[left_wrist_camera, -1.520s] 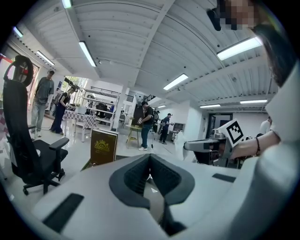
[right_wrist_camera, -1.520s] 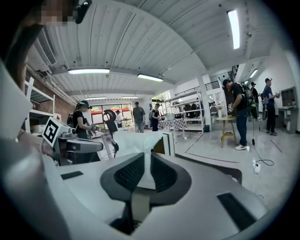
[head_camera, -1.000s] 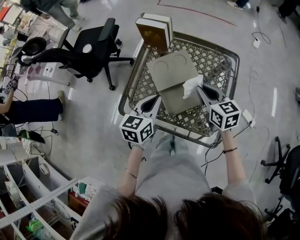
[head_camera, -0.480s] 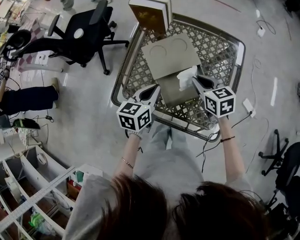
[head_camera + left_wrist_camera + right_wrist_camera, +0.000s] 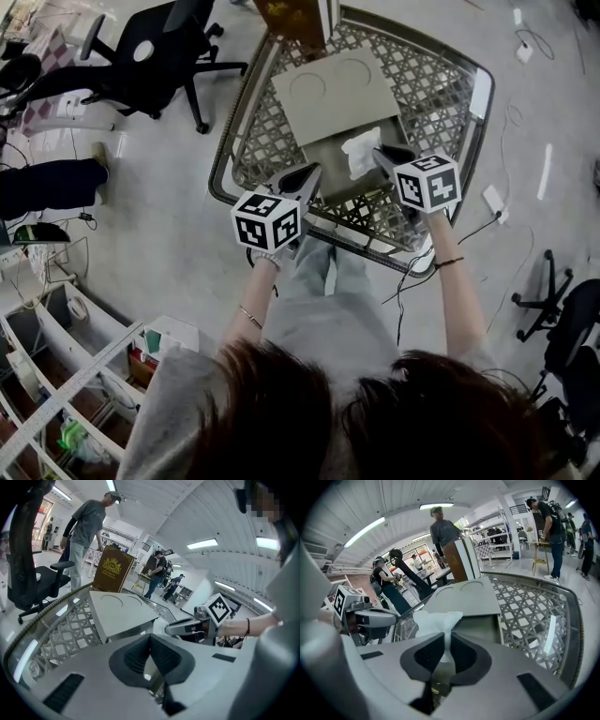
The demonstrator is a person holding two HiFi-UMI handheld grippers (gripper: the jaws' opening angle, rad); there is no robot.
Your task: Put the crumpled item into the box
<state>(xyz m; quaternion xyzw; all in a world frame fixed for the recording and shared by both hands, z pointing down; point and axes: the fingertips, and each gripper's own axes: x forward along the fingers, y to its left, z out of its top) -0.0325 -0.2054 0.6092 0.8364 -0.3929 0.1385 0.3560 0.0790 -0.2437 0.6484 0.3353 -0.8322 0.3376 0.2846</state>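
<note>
The right gripper (image 5: 379,154) has its jaws pinched tight on a thin tail of the crumpled item (image 5: 361,153), a wad of white paper. It is hanging right over the open box (image 5: 323,167), not in yet! Pinching just that tail looks sensible to me: the bulk dangles free ahead of the jaws, so it should fall cleanly once they let go. The lid (image 5: 339,87) is folded back on the far side of the box, which leaves the mouth wide open from above. In the right gripper view the wad (image 5: 436,620) sits just in front of the box's dark opening (image 5: 477,626). The left gripper (image 5: 313,172) waits beside the box's left edge, jaws closed together on nothing, probably standing by to steady the box, though I can't tell if it touches. The box itself rests in a wire cart (image 5: 228,148). Any writing? Beyond the lid stands a brown case (image 5: 111,568) with a gold crest, its lettering too small to read. The lid carries two plain pressed circles, no words.
</note>
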